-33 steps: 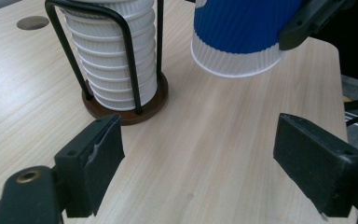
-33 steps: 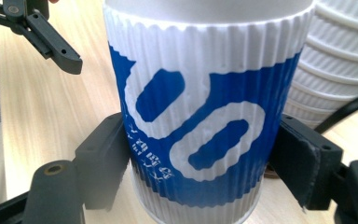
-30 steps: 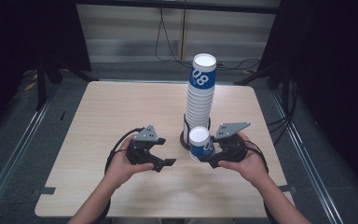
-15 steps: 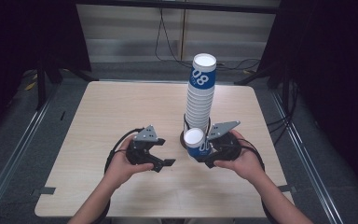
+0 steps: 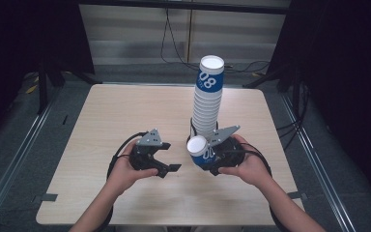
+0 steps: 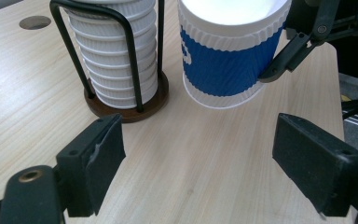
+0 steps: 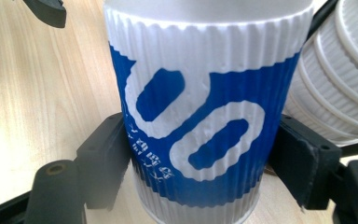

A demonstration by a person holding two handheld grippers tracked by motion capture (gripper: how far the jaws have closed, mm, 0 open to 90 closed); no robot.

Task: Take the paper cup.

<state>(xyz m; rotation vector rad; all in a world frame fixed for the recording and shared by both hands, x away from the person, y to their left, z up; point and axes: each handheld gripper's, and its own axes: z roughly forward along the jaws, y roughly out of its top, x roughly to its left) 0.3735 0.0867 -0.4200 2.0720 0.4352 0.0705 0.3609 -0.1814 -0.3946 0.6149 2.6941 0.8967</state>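
Note:
A blue-and-white ribbed paper cup (image 5: 199,151) (image 7: 200,121) sits between the jaws of my right gripper (image 5: 205,159) (image 7: 200,161), which is shut on its sides. In the left gripper view the cup (image 6: 223,60) hangs just above the table, slightly tilted. A tall stack of the same cups (image 5: 207,104) (image 6: 116,56) stands in a black wire holder on a round brown base (image 6: 126,109), right behind the held cup. My left gripper (image 5: 170,157) (image 6: 200,140) is open and holds nothing, its jaws pointing at the cup from a short way off.
The light wooden table (image 5: 125,111) has free room on its left and far halves. A small round hole (image 6: 35,22) sits in the tabletop beyond the holder. Dark floor, cables and metal rails surround the table.
My right gripper has carried the cup a little to the left, nearer the left gripper. The left hand has stayed where it was.

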